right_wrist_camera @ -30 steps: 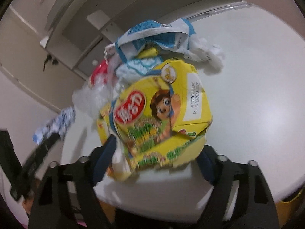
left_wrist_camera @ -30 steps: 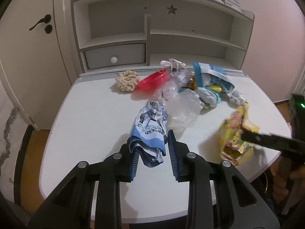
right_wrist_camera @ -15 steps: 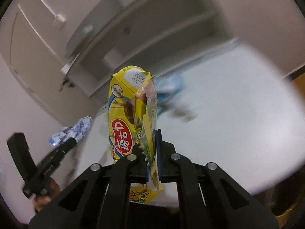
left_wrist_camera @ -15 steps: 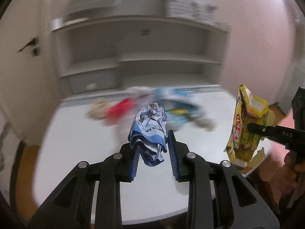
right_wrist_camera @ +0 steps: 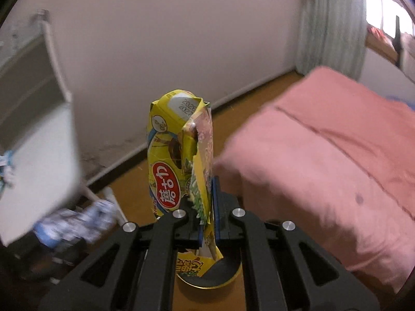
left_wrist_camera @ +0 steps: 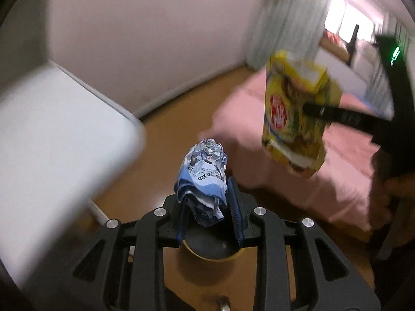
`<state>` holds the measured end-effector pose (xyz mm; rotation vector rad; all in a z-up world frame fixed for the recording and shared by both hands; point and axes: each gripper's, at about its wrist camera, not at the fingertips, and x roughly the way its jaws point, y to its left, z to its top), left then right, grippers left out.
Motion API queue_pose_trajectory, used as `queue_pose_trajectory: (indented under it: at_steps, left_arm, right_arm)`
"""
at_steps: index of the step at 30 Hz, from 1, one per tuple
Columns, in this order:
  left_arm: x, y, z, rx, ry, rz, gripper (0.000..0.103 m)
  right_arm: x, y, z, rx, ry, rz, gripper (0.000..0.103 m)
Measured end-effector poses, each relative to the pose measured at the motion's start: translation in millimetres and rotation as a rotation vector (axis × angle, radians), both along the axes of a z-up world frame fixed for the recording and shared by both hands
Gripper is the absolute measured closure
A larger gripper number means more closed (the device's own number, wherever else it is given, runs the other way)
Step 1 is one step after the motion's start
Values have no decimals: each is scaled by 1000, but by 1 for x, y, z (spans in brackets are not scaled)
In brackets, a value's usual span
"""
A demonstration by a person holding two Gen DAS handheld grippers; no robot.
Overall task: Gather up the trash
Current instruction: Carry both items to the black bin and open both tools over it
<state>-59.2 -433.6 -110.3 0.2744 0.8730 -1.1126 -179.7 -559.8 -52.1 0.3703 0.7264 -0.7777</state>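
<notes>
My left gripper (left_wrist_camera: 207, 208) is shut on a crumpled blue and white wrapper (left_wrist_camera: 203, 176), held in the air above the wooden floor. A round dark bin with a yellow rim (left_wrist_camera: 211, 250) lies right under its fingers. My right gripper (right_wrist_camera: 207, 215) is shut on a flattened yellow snack box (right_wrist_camera: 179, 160) with a red label, standing upright between the pads. The same bin (right_wrist_camera: 212, 277) shows below it. In the left wrist view the yellow box (left_wrist_camera: 293, 119) hangs at the upper right. In the right wrist view the blue wrapper (right_wrist_camera: 75, 220) shows blurred at the lower left.
The white table (left_wrist_camera: 52, 140) is at the left, with its corner near the grippers. A pink bed cover (right_wrist_camera: 324, 160) fills the right side. A pale wall (right_wrist_camera: 168, 31) and a grey curtain (right_wrist_camera: 329, 23) stand behind. Wooden floor (left_wrist_camera: 176, 119) lies between table and bed.
Both grippers have lifted their trash off the table and swung right, away from the desk, to above the bin on the floor beside the bed. Both stay shut.
</notes>
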Motion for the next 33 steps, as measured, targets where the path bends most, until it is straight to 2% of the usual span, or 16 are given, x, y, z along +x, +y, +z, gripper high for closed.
queue_pose_trajectory:
  at_steps: [2,3,6,8,11,13,15,17,20,26,31,33]
  left_arm:
    - [1,-32,-43,65,55,-45,75]
    - [0,-41,-58,90,69,-55,75]
    - [9,-65,-106,163,107,-78,75]
    - [12,-76,-126,202,111,-93,75]
    - [17,-87,-140,218,130,-116,75]
    - [14,-86,-140,220,129,-132,67]
    - [-9,-86,-133,210,94,-152,44]
    - [-16,-84,-126,200,63,-152,41]
    - [-18,-84,-116,190,58,-158,41]
    - [-16,-72,-79,148,35,-138,37]
    - [-12,-52,-38,114,14,-93,30]
    - [-9,-40,-19,105,-14,-64,23]
  right_arm:
    - [-9,-15,-29,37,26,-16,96]
    - [-9,-21,-51,72,51,-25,96]
    - [-2,-32,-91,139,105,-30,96]
    - [-5,-36,-122,184,150,-27,96]
    - [-5,-43,-153,236,188,-24,96]
    - [-4,-51,-167,261,204,-26,96]
    - [-3,-55,-178,288,212,-30,96]
    - [-6,-61,-188,304,221,-35,96]
    - [-7,-64,-201,349,237,-29,96]
    - [2,-62,-242,460,308,15,96]
    - [9,-57,-248,464,329,34,96]
    - [11,-58,-243,465,332,42,96]
